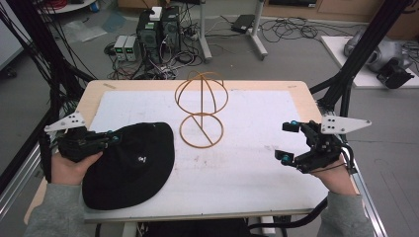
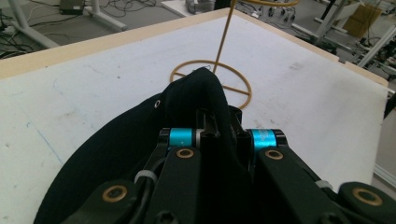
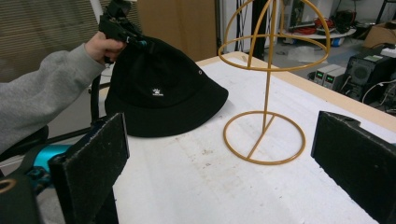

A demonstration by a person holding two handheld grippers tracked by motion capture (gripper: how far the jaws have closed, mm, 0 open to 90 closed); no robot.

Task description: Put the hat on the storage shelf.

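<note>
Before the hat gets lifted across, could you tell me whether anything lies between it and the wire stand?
Nothing visible does. The black hat, pinched by the left gripper, faces bare white mat up to the gold wire stand.

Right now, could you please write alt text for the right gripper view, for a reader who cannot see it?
A black bucket hat is pinched at its top by the left gripper and lifted partly off a white table. Beside it stands a gold wire hat stand, framed by the right gripper's open jaws.
</note>
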